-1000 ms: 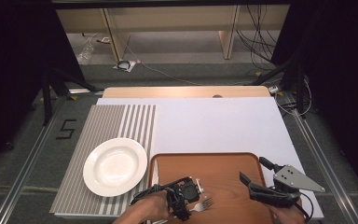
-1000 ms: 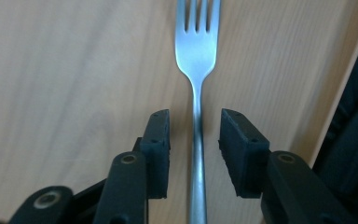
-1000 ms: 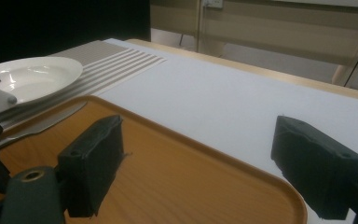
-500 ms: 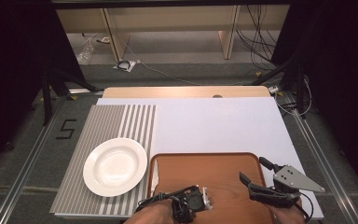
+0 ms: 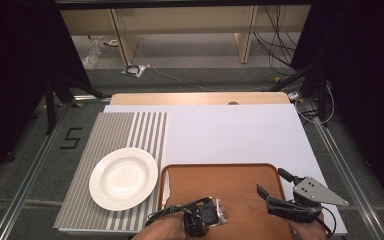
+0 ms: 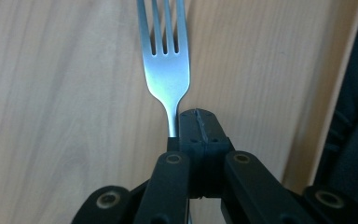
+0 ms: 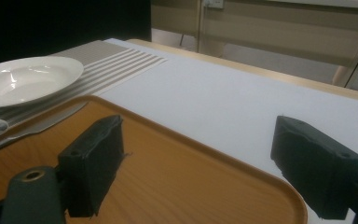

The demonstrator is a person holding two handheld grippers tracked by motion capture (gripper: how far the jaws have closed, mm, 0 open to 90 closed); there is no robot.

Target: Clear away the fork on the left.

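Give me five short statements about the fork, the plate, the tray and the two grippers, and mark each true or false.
1. The left gripper is shut on the fork. True.
2. The right gripper holds a knife. False: its jaws stand open with nothing between them.
3. The plate sits on the striped mat. True.
4. The plate has food on it. False: it is bare.
5. The tray is blue. False: it is brown wood.

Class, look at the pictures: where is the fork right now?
The fork lies over the wooden tray near its front edge, clamped by its neck in the left tool, right of the white plate.
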